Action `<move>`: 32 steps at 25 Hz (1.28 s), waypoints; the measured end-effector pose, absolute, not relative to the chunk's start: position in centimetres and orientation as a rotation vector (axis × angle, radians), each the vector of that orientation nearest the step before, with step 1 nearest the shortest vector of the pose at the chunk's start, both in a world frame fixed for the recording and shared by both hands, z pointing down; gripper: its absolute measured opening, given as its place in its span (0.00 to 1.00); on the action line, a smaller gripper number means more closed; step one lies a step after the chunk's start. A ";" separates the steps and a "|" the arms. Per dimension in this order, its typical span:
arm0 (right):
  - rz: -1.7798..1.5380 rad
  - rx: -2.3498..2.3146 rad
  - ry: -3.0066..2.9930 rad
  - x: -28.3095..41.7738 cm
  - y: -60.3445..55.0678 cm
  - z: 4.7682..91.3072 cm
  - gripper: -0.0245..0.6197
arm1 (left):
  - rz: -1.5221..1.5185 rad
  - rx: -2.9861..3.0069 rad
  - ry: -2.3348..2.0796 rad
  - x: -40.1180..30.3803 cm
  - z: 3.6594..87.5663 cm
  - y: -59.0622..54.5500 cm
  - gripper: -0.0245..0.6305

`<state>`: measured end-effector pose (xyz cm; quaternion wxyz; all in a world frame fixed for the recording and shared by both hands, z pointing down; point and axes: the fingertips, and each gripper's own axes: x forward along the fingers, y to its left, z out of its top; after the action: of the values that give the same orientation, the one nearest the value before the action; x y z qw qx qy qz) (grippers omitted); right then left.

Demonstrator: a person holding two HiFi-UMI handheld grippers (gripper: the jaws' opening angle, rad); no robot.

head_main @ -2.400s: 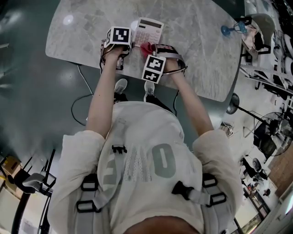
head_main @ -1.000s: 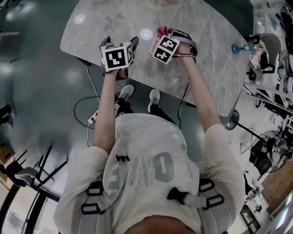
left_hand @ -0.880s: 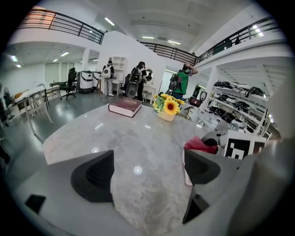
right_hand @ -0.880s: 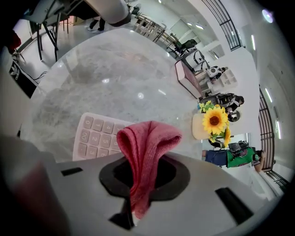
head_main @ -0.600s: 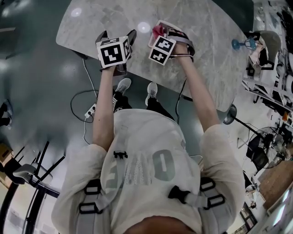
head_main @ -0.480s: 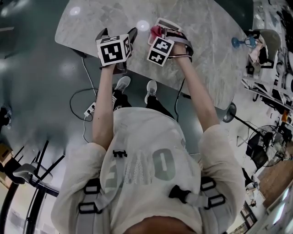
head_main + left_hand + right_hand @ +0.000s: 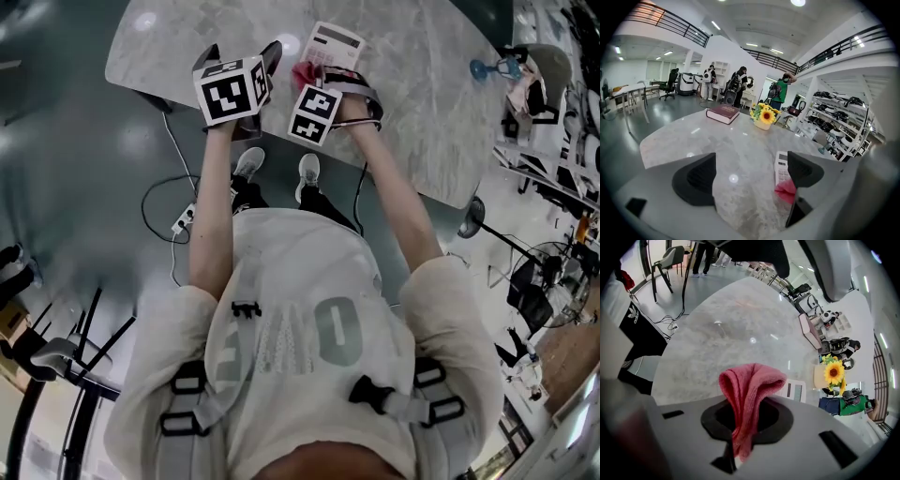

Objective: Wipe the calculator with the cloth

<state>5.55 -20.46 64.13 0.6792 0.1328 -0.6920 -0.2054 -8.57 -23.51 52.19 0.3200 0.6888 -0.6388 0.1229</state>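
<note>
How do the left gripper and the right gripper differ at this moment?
The left gripper has its jaws apart, with only the bare grey marble table showing between them; the right gripper is shut on a folded pink cloth. The left gripper sits off to the side of the white calculator; the right gripper holds its cloth close by it. Both are over the table.

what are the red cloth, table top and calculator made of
Cloth: soft woven or knit fabric, matte; ribbed texture, limp folds. Table top: polished marble or marble-look, grey veining, light glints. Calculator: probably smooth pale plastic.
</note>
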 end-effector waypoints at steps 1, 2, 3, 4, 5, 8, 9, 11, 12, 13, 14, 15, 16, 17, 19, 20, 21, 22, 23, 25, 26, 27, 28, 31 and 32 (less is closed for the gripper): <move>-0.462 0.295 -1.556 5.6 -20.1 64.2 0.12 | 0.313 1.813 -1.678 -8.4 52.0 -23.5 0.77; -0.462 0.294 -1.559 5.6 -19.8 64.3 0.12 | 0.305 1.815 -1.676 -8.3 51.8 -23.5 0.77; -0.463 0.294 -1.561 5.6 -19.6 64.4 0.12 | 0.300 1.816 -1.673 -8.3 51.7 -23.5 0.77; -0.465 0.294 -1.561 5.5 -19.5 64.4 0.12 | 0.298 1.815 -1.672 -8.3 51.7 -23.4 0.77; -0.467 0.294 -1.561 5.5 -19.4 64.4 0.12 | 0.299 1.814 -1.673 -8.3 51.6 -23.3 0.77; -0.470 0.291 -1.562 5.5 -19.0 64.4 0.12 | 0.302 1.813 -1.682 -8.4 51.3 -22.9 0.77; -0.472 0.291 -1.562 5.5 -19.0 64.3 0.12 | 0.303 1.813 -1.683 -8.3 51.3 -22.8 0.77; -0.474 0.290 -1.563 5.5 -19.0 64.4 0.12 | 0.303 1.813 -1.685 -8.3 51.2 -22.8 0.77; -0.476 0.289 -1.564 5.4 -19.0 64.4 0.12 | 0.302 1.813 -1.686 -8.3 51.2 -22.7 0.77; -0.479 0.288 -1.565 5.3 -18.9 64.4 0.12 | 0.301 1.811 -1.687 -8.4 51.1 -22.6 0.77; -0.481 0.288 -1.566 5.1 -18.8 64.4 0.12 | 0.300 1.811 -1.686 -8.6 51.0 -22.4 0.77; -0.481 0.288 -1.566 4.9 -18.6 64.3 0.12 | 0.300 1.811 -1.685 -8.7 50.9 -22.2 0.77; -0.480 0.289 -1.566 4.8 -18.5 64.2 0.12 | 0.301 1.813 -1.683 -8.8 50.7 -22.0 0.77; -0.477 0.289 -1.566 4.7 -18.4 64.1 0.12 | 0.302 1.814 -1.681 -8.9 50.6 -21.9 0.77; -0.467 0.286 -1.573 4.9 -18.6 64.1 0.12 | 0.300 1.817 -1.680 -8.8 50.4 -22.1 0.77; -0.460 0.285 -1.578 5.0 -18.9 64.0 0.12 | 0.301 1.821 -1.681 -8.6 50.3 -22.4 0.77; -0.458 0.290 -1.584 5.2 -19.3 63.8 0.12 | 0.308 1.828 -1.685 -8.4 50.1 -22.7 0.77; -0.466 0.303 -1.587 5.4 -19.8 63.5 0.12 | 0.324 1.840 -1.693 -8.2 49.9 -22.9 0.77; -0.480 0.323 -1.588 5.5 -20.3 62.9 0.12 | 0.344 1.856 -1.704 -8.1 49.6 -23.1 0.77; -0.499 0.376 -1.596 5.6 -21.6 61.5 0.12 | 0.359 1.888 -1.731 -8.1 48.5 -23.5 0.77; -0.501 0.408 -1.604 5.8 -22.3 60.4 0.12 | 0.342 1.903 -1.743 -8.1 47.7 -23.7 0.77; -0.505 0.445 -1.612 6.0 -23.0 59.1 0.12 | 0.315 1.919 -1.753 -8.0 46.6 -24.0 0.77; -0.512 0.484 -1.620 6.2 -23.8 57.6 0.12 | 0.285 1.939 -1.763 -7.9 45.4 -24.1 0.77; -0.533 0.626 -1.660 7.1 -25.8 52.1 0.12 | 0.190 2.018 -1.795 -7.5 41.2 -24.5 0.73; -0.542 0.684 -1.678 7.5 -26.5 50.0 0.12 | 0.150 2.051 -1.808 -7.3 39.5 -24.7 0.71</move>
<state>7.50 -26.51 49.99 0.5850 0.2932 -0.7195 -0.2324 -7.26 -24.71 39.51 0.2001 0.7339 -0.6470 0.0536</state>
